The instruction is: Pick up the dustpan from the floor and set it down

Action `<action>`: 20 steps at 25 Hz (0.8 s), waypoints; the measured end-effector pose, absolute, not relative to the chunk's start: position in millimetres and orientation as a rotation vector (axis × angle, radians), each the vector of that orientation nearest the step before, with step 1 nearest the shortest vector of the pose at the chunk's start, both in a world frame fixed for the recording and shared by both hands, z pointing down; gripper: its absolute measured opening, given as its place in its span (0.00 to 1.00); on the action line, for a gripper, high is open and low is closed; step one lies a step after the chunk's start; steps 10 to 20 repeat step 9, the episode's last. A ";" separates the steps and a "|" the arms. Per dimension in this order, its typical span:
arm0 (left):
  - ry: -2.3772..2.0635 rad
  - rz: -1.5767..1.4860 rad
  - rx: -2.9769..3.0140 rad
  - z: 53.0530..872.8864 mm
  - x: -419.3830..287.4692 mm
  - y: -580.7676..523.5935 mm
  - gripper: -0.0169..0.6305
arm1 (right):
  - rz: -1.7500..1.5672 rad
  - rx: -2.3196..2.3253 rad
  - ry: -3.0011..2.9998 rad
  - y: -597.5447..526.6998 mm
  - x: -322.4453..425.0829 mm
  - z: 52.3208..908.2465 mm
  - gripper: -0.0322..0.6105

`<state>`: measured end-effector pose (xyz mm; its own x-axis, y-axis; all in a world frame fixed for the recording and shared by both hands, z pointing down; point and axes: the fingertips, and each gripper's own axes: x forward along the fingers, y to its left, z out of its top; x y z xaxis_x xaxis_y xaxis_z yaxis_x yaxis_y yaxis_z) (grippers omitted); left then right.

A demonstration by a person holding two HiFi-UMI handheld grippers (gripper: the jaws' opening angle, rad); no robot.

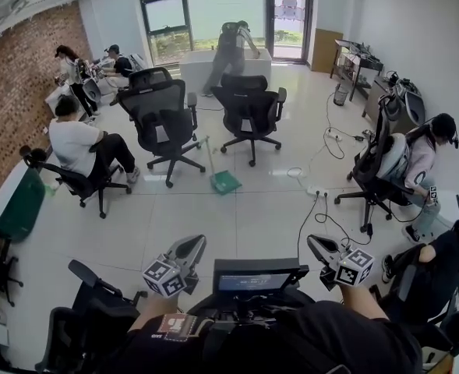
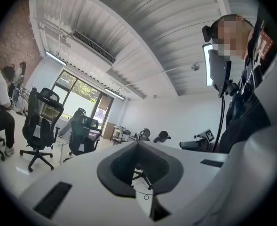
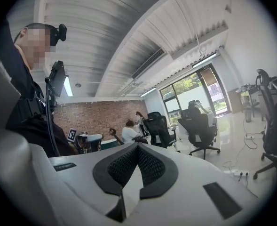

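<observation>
Dustpan aside, the biggest thing in the head view is the white tiled floor, open through the middle of the room and ringed by seated people at desks. Two black office chairs stand side by side in the far middle. Just near of them, between the two, the green dustpan rests on the tiles with its long handle slanting up and to the left; nothing touches it. A white power strip with trailing cable lies to its right. At the near edge the left gripper and the right gripper are held level, both well apart from the pan. Each gripper view shows its dark pads meeting at the tips with nothing between them, so both are closed and empty. As a judgement, this fits two stages equally: the pan waiting on the floor to be lifted, or the pan already put back down and the grippers drawn away. The pictures do not settle which. Any grip on the handle would need the open floor crossed and the jaws parted.
</observation>
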<state>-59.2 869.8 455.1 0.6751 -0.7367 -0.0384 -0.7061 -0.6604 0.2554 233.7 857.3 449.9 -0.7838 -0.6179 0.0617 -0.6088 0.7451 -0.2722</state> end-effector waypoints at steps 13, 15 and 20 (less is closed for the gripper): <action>-1.194 -0.230 2.685 453.3 -83.8 859.5 0.05 | -0.380 -0.997 2.914 845.4 208.0 456.6 0.06; -1.194 -0.230 2.685 453.3 -83.8 859.5 0.05 | -0.380 -0.997 2.914 845.4 208.0 456.6 0.06; -1.194 -0.230 2.685 453.3 -83.8 859.5 0.05 | -0.380 -0.997 2.914 845.4 208.0 456.6 0.06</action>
